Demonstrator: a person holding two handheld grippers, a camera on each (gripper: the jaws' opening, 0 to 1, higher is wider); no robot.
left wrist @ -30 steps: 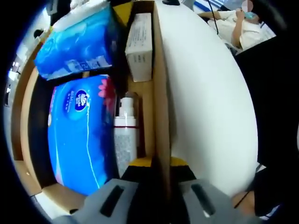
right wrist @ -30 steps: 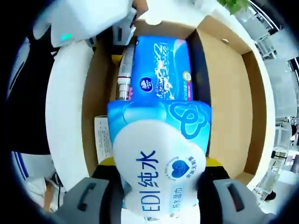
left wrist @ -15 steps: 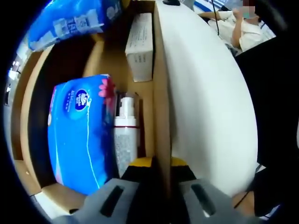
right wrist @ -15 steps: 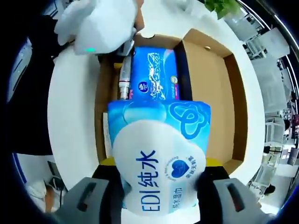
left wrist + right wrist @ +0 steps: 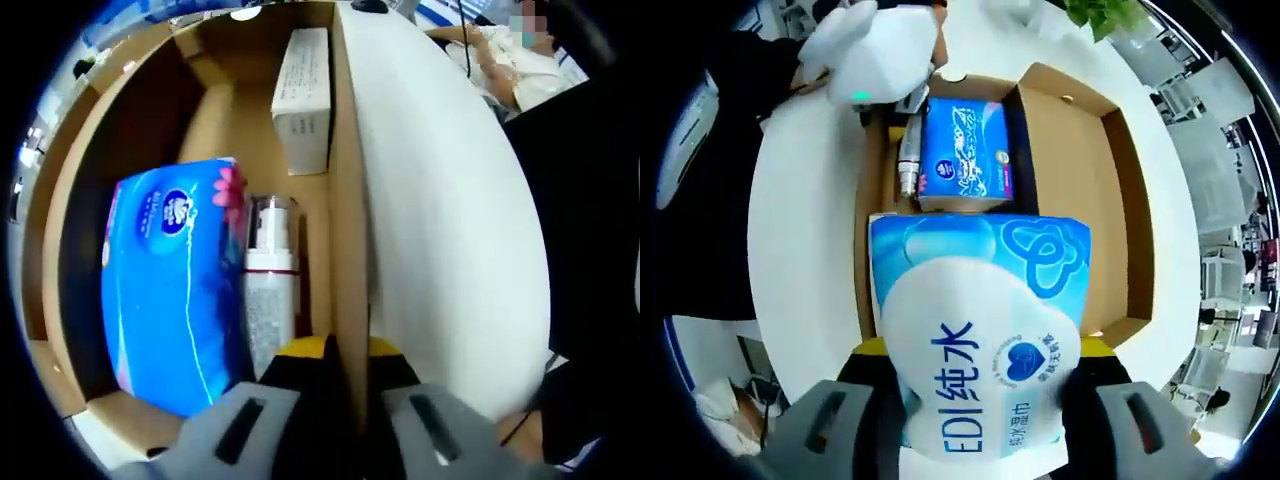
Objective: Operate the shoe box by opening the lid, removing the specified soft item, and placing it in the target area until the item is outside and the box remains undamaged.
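My left gripper [image 5: 347,352] is shut on the long side wall of the open cardboard shoe box [image 5: 347,210]. Inside the box lie a blue tissue pack [image 5: 170,285], a clear pump bottle [image 5: 270,290] and a white carton [image 5: 303,100]. My right gripper [image 5: 980,347] is shut on a soft blue-and-white wipes pack [image 5: 975,290], held well above the shoe box [image 5: 872,250]. Below it the blue tissue pack [image 5: 962,140] and the bottle [image 5: 908,160] stay in the box. The left gripper [image 5: 895,105] clamps the box's far end there.
The box stands on a round white table [image 5: 450,230], whose bare top [image 5: 805,220] lies beside the box. The opened lid [image 5: 1075,190] lies flat on the other side. A seated person [image 5: 510,60] is beyond the table. A green plant [image 5: 1100,12] stands at the far edge.
The wipes pack has risen out of the box and left the left gripper view. The right gripper has lifted with it, so the box looks smaller. The left gripper has not moved.
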